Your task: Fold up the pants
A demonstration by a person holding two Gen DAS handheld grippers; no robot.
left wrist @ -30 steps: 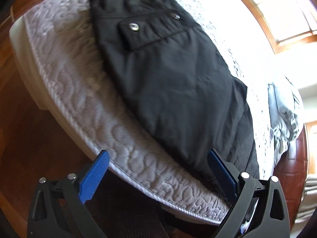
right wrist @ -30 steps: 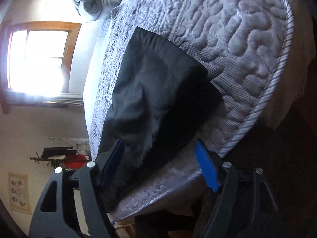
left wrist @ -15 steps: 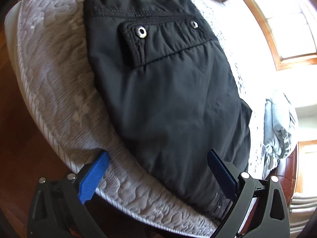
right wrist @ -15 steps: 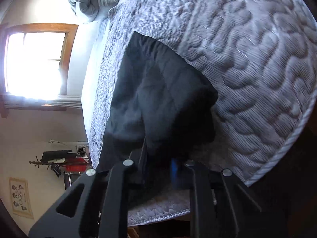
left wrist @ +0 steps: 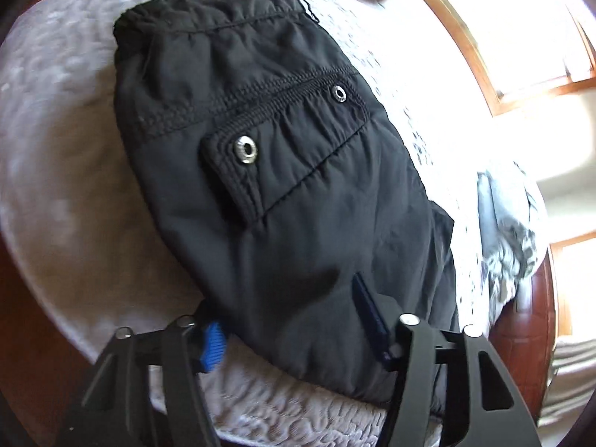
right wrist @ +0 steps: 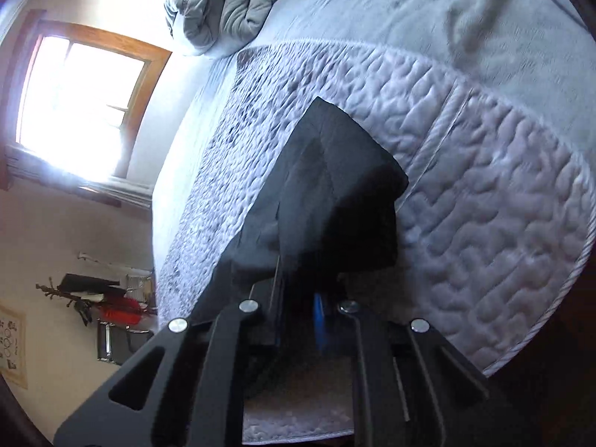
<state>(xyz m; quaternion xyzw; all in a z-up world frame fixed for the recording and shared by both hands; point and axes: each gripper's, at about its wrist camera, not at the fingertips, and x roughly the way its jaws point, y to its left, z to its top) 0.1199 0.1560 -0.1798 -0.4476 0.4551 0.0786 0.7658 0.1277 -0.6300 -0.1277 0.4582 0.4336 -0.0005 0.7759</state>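
Observation:
Black pants (left wrist: 283, 193) lie on a quilted grey mattress (left wrist: 63, 193), waistband at the far end, a flap pocket with metal snaps facing up. My left gripper (left wrist: 294, 327) is at the near edge of the pants with its blue fingers (left wrist: 213, 346) partly closed around the fabric; one finger lies over the cloth, the other under its edge. In the right wrist view the pant leg end (right wrist: 335, 201) is lifted off the mattress (right wrist: 484, 193). My right gripper (right wrist: 301, 309) is shut on this leg end.
A crumpled grey duvet (right wrist: 227, 3) lies at the head of the bed. A bright window (right wrist: 74, 108) is on the wall beside it. A wooden floor (left wrist: 22, 354) lies below the mattress edge. A rack with clothes (right wrist: 97, 298) stands by the wall.
My left gripper has moved onto the pants edge and its fingers have narrowed around the fabric. My right gripper closed on the leg end and has lifted it up off the mattress.

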